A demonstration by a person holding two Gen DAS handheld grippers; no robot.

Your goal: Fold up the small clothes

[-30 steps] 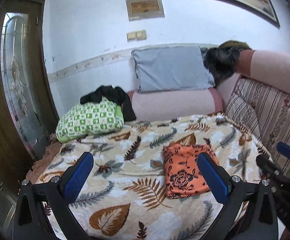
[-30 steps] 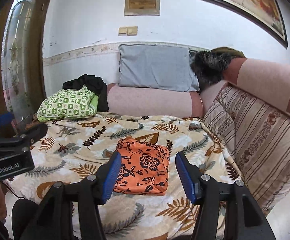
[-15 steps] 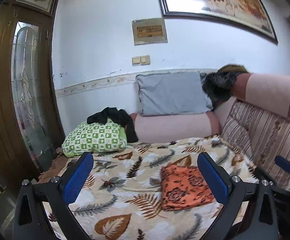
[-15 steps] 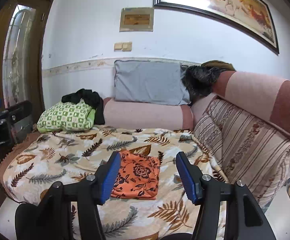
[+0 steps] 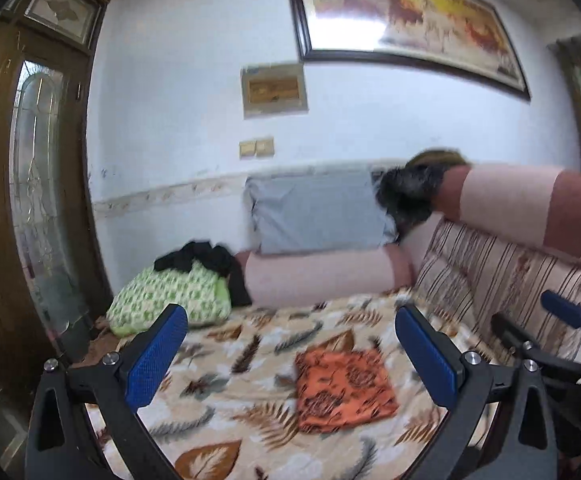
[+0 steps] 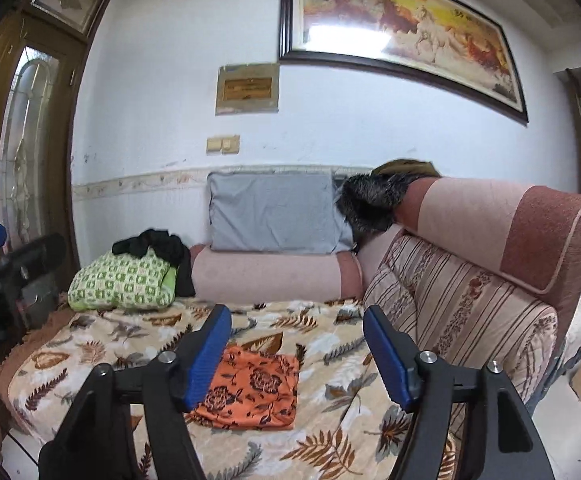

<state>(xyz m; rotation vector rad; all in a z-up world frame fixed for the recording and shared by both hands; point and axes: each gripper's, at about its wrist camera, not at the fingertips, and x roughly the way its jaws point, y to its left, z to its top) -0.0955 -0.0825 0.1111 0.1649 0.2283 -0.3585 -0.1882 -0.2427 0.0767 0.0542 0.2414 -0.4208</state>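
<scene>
An orange garment with black flowers [image 5: 342,390] lies folded into a flat rectangle on the leaf-patterned blanket [image 5: 250,360]; it also shows in the right wrist view [image 6: 250,392]. My left gripper [image 5: 290,354] is open and empty, held well back from the garment and above it. My right gripper [image 6: 296,354] is open and empty, also back from the garment. Each gripper shows at the edge of the other's view.
A green checked pillow [image 6: 122,282] with a black garment [image 6: 158,246] on it lies at the back left. A grey cushion [image 6: 274,218] leans on the wall. The striped sofa back [image 6: 470,304] runs along the right. A wooden door [image 5: 18,220] stands left.
Both grippers have pulled back and up from the folded orange garment, so it looks smaller and more of the wall and painting shows. Both stayed open and empty.
</scene>
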